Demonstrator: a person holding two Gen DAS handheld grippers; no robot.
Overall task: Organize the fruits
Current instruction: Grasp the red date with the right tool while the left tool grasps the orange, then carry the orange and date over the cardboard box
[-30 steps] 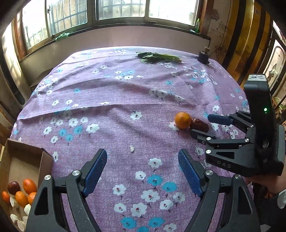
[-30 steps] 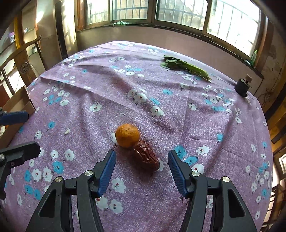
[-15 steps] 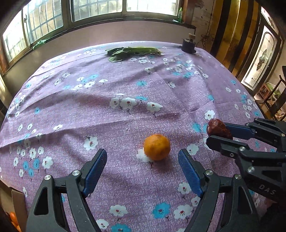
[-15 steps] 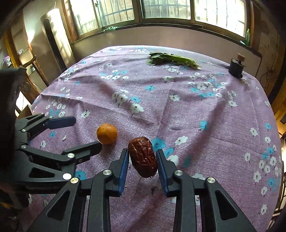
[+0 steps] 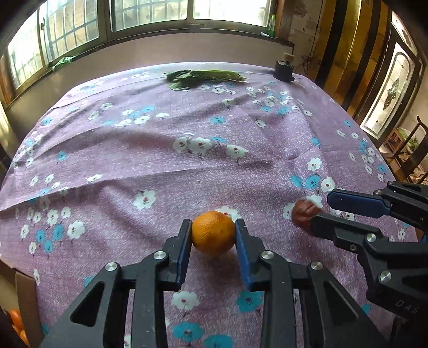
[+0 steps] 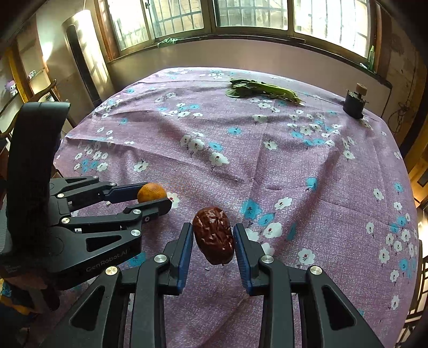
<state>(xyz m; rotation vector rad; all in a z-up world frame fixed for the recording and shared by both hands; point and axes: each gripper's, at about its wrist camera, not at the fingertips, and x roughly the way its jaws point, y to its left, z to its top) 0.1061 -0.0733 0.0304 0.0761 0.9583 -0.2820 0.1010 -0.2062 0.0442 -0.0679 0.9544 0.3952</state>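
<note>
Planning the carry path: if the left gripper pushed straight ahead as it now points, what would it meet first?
Probably nothing soon. The left gripper, shut on the orange, faces bare purple tablecloth. Far ahead lie the green leaves; depth is unclear.

The surface is covered by a purple cloth (image 5: 165,171) printed with white and blue flowers; the cloth is creased in several places. A bunch of green leaves (image 5: 203,76) lies at the far side. To the right of the leaves, near the far corner, stands a small dark container (image 6: 354,104) with a cork-coloured top. A green bottle (image 5: 272,24) stands on the window sill.
</note>
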